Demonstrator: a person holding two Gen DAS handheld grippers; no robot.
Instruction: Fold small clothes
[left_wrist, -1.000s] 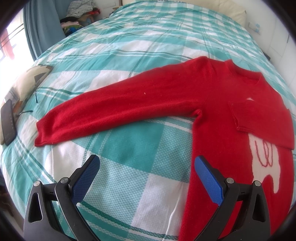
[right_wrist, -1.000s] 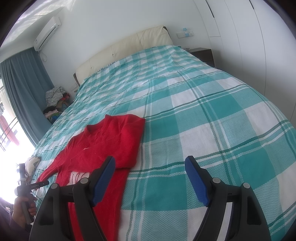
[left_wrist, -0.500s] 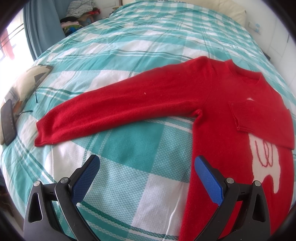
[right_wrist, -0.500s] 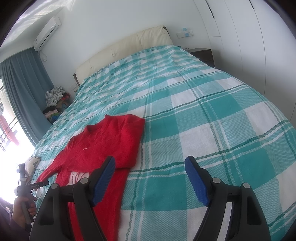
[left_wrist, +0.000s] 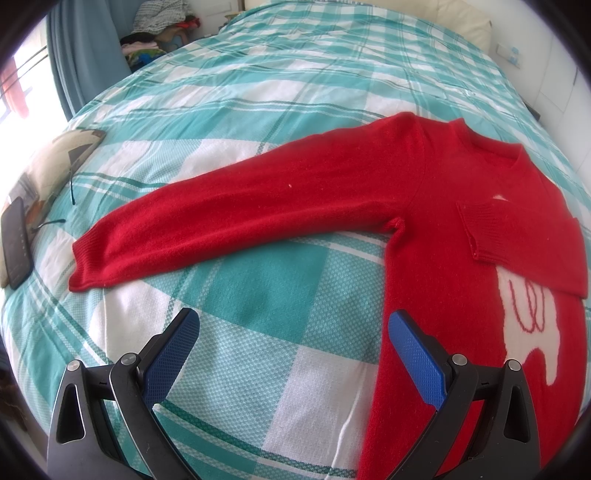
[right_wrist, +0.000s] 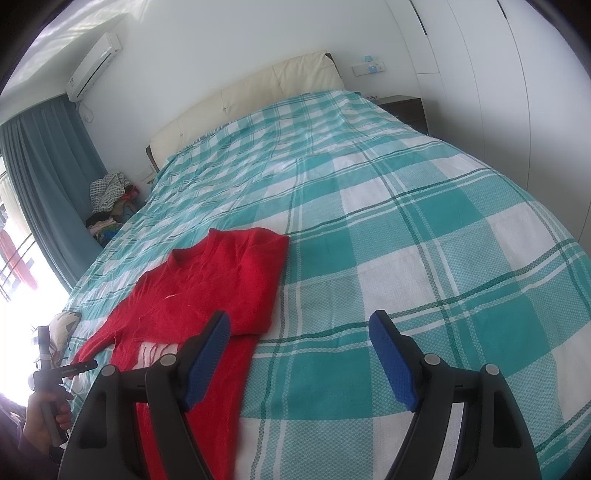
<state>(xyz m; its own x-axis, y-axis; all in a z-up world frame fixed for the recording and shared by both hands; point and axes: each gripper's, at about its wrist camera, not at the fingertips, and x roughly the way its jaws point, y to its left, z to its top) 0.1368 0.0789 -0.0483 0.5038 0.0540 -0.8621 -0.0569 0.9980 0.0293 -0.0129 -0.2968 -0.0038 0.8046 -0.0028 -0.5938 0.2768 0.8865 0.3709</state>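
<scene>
A small red sweater (left_wrist: 436, 206) with a white figure on its front lies flat on the checked bed cover (left_wrist: 258, 295). One sleeve (left_wrist: 236, 218) stretches out to the left; the other sleeve (left_wrist: 517, 240) is folded across the chest. My left gripper (left_wrist: 293, 321) hovers open over the cover, below the outstretched sleeve, its right finger above the sweater's side edge. In the right wrist view the sweater (right_wrist: 207, 291) lies left of centre, and my right gripper (right_wrist: 299, 325) is open above the cover beside it, holding nothing.
A black device (left_wrist: 16, 243) and a patterned cushion (left_wrist: 55, 166) lie at the bed's left edge. A pile of clothes (right_wrist: 110, 199) sits by the blue curtain (right_wrist: 48, 177). A hand (right_wrist: 40, 417) holds the other gripper's handle at lower left. Headboard (right_wrist: 243, 99) and wardrobe (right_wrist: 517, 92) are beyond.
</scene>
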